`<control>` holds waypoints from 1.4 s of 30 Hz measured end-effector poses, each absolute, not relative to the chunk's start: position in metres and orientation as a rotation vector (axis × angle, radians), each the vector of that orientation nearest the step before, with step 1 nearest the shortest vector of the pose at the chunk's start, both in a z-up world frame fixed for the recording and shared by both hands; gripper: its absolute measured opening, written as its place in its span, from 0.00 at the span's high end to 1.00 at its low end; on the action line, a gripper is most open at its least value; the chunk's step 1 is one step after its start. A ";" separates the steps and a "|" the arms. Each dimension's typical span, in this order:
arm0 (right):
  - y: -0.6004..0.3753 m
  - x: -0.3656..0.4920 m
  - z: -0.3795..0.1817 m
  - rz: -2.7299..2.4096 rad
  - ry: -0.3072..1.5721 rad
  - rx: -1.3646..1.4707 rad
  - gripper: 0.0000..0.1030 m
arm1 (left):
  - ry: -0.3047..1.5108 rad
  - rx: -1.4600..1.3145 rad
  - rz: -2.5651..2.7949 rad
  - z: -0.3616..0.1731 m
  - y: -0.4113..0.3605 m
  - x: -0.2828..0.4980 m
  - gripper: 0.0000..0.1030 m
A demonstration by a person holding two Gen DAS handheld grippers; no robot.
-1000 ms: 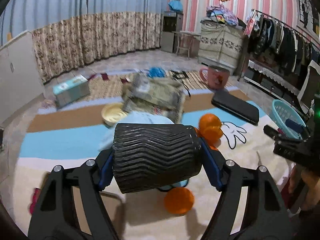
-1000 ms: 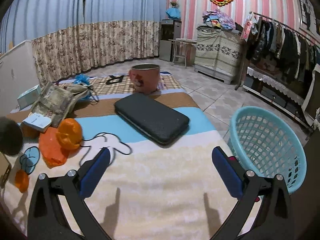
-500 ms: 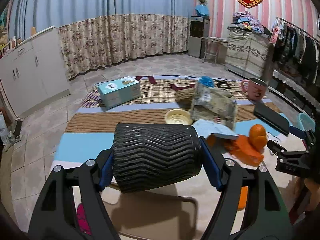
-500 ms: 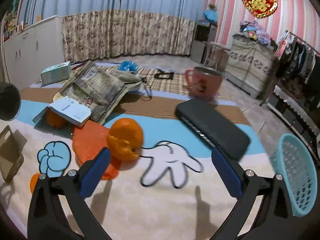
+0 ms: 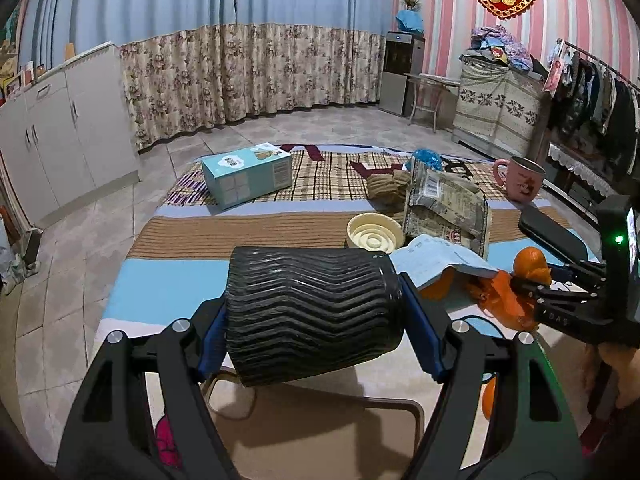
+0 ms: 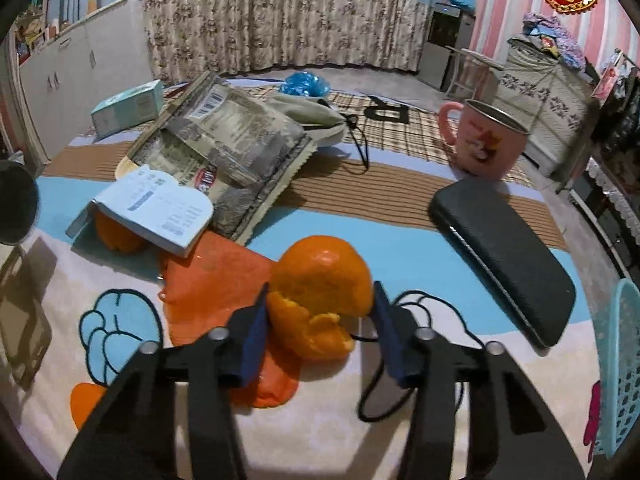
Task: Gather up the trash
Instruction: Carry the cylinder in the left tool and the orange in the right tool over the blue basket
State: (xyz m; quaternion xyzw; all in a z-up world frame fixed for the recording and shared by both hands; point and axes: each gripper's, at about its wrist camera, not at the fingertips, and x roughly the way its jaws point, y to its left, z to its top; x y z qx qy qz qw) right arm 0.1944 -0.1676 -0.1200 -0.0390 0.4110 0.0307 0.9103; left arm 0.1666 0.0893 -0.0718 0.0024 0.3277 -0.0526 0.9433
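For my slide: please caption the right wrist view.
Right gripper closing on orange peel lying on the cartoon rug.

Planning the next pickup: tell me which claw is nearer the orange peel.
Right. The right claw has just been closing around the orange peel; the left claw, gripping a black cup, sits off to the peel's left.

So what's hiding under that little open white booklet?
An orange fruit or peel peeks out from under the open white booklet, beside a flat orange bag. The rest of it is covered.
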 end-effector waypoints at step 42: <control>-0.467 0.080 -0.027 -0.231 0.665 -0.014 0.63 | 0.612 0.131 -0.319 -0.021 -0.171 0.125 0.29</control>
